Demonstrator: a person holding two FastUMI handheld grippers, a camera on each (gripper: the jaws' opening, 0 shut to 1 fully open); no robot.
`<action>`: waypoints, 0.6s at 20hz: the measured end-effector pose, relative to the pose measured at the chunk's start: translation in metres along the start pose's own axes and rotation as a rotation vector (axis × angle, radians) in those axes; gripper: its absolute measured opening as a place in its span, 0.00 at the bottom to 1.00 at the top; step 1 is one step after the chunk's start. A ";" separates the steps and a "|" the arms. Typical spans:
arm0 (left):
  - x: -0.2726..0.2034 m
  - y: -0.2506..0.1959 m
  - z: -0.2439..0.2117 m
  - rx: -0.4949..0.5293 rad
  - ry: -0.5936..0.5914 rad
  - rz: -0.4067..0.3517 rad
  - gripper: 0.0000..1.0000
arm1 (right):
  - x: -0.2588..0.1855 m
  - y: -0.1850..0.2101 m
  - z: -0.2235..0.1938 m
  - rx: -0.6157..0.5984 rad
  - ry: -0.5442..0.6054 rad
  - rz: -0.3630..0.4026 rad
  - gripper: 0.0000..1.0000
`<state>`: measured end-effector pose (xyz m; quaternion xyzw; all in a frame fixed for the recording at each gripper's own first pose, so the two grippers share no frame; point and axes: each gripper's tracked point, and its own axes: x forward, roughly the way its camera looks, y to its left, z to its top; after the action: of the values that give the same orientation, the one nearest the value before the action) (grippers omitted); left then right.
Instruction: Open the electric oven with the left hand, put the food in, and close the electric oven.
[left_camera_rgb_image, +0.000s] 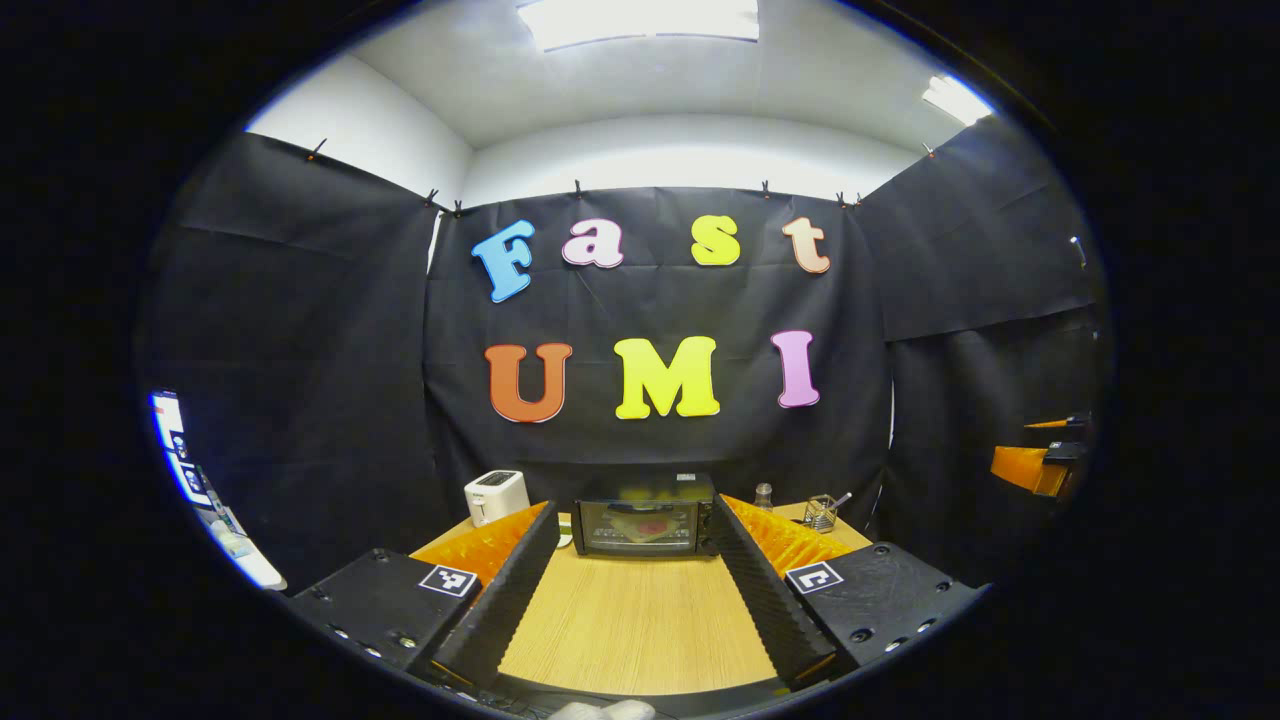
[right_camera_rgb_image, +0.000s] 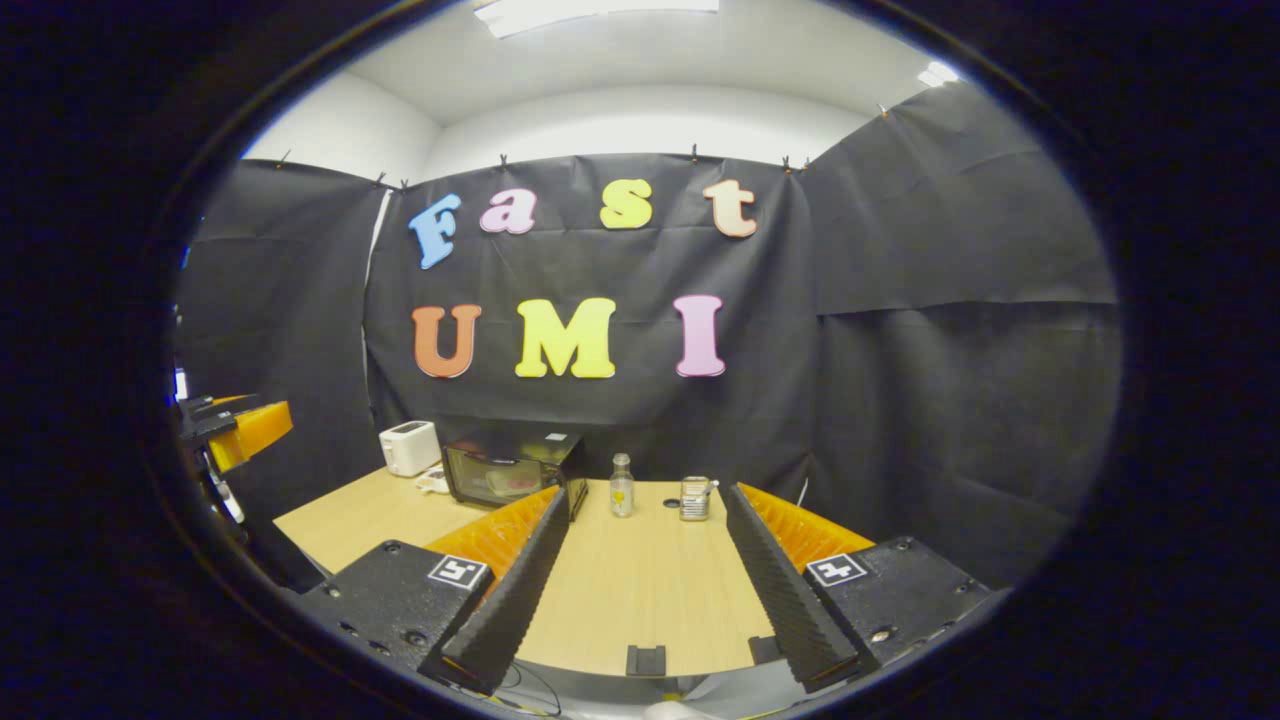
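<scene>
The black electric oven (left_camera_rgb_image: 640, 525) stands at the far side of the wooden table (left_camera_rgb_image: 640, 630) with its glass door shut. A reddish and pale shape shows in the glass; I cannot tell what it is. My left gripper (left_camera_rgb_image: 636, 535) is open and empty, well short of the oven and pointing straight at it. In the right gripper view the oven (right_camera_rgb_image: 510, 468) sits to the far left. My right gripper (right_camera_rgb_image: 648, 515) is open and empty above the table, aimed at a small bottle (right_camera_rgb_image: 622, 485). A small white dish (right_camera_rgb_image: 435, 483) lies left of the oven.
A white toaster (left_camera_rgb_image: 497, 495) stands left of the oven. Right of it are the small bottle (left_camera_rgb_image: 763, 495) and a wire holder (left_camera_rgb_image: 820, 512). The right gripper (left_camera_rgb_image: 1040, 462) shows at the far right edge, the left gripper (right_camera_rgb_image: 235, 425) at the far left edge. Black cloth walls enclose the table.
</scene>
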<state>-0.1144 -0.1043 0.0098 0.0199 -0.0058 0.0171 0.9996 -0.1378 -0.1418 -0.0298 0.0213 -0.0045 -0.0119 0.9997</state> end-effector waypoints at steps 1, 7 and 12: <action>-0.008 0.000 -0.004 -0.004 0.012 0.004 0.96 | -0.003 0.000 -0.002 0.000 -0.006 0.011 0.96; -0.036 -0.003 -0.006 0.020 0.023 0.032 0.96 | -0.016 0.009 -0.004 -0.019 -0.011 0.052 0.96; -0.033 -0.015 -0.006 0.019 0.024 0.004 0.96 | -0.016 0.010 -0.004 -0.013 -0.006 0.057 0.96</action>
<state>-0.1465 -0.1206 0.0023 0.0291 0.0062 0.0194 0.9994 -0.1532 -0.1309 -0.0337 0.0144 -0.0081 0.0165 0.9997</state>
